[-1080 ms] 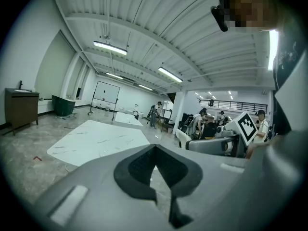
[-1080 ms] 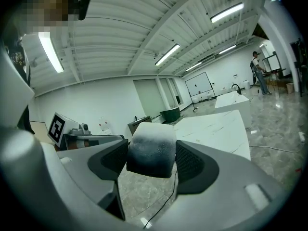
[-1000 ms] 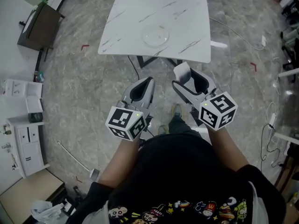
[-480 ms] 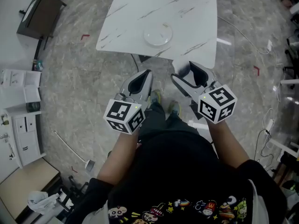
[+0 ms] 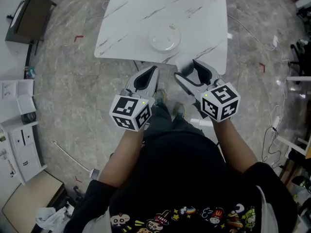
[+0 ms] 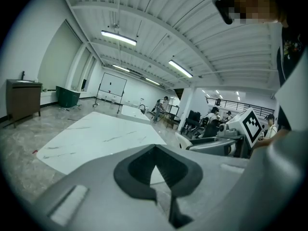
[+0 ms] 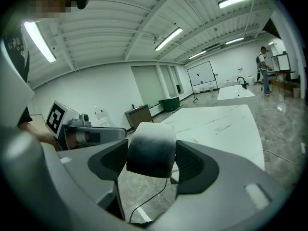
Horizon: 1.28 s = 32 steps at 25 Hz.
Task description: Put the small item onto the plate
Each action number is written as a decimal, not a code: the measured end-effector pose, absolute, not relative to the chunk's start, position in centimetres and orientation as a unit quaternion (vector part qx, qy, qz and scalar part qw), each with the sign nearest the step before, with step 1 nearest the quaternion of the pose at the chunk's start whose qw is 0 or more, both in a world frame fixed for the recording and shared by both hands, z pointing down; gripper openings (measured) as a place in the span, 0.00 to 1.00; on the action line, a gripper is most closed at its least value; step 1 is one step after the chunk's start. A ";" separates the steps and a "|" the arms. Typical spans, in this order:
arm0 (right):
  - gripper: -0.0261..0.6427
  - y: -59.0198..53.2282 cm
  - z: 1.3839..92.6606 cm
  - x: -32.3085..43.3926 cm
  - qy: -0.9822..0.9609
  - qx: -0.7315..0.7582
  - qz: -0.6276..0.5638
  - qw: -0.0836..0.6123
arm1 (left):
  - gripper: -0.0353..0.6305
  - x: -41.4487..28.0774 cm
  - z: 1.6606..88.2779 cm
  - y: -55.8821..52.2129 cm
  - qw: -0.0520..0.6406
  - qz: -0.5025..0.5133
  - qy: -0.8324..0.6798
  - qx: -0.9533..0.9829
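A clear glass plate (image 5: 164, 37) sits near the front edge of the white marble table (image 5: 146, 13). My right gripper (image 5: 190, 73) is shut on a small white item (image 7: 150, 150), which fills the gap between the dark pads in the right gripper view. It hovers at the table's near edge, just right of and below the plate. My left gripper (image 5: 147, 76) is beside it to the left, short of the table edge, jaws shut with nothing between them (image 6: 155, 150). The plate does not show clearly in either gripper view.
A brown cabinet (image 5: 24, 18) stands at the far left, and white cabinets (image 5: 14, 130) line the left wall. Cables (image 5: 269, 130) lie on the floor to the right. The person's legs and feet (image 5: 170, 113) are under the grippers.
The person has stepped toward the table. Both grippers now sit closer to its near edge and to the plate. The right gripper still holds the white item.
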State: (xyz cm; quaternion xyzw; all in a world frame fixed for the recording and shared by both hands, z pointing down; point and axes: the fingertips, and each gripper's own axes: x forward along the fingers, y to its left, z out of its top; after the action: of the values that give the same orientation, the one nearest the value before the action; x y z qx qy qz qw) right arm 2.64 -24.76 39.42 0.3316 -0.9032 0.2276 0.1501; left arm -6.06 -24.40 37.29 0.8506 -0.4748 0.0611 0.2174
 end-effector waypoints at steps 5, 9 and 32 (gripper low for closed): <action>0.54 -28.2 41.3 0.9 -0.894 0.345 0.231 0.166 | 0.05 -7.4 39.2 -27.4 0.230 0.069 -0.467 0.851; 0.54 -30.8 43.4 -0.3 -0.888 0.349 0.232 0.188 | 0.05 -8.1 41.6 -29.7 0.246 0.081 -0.466 0.846; 0.54 -42.3 57.2 -4.9 -0.850 0.348 0.228 0.322 | 0.05 -12.1 51.6 -37.8 0.334 0.091 -0.458 0.819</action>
State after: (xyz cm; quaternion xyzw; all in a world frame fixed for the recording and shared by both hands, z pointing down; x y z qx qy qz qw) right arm -4.88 -42.32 57.18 0.3481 -0.8504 0.2284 0.3217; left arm -12.05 -37.83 51.61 0.8190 -0.4578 0.0912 0.3336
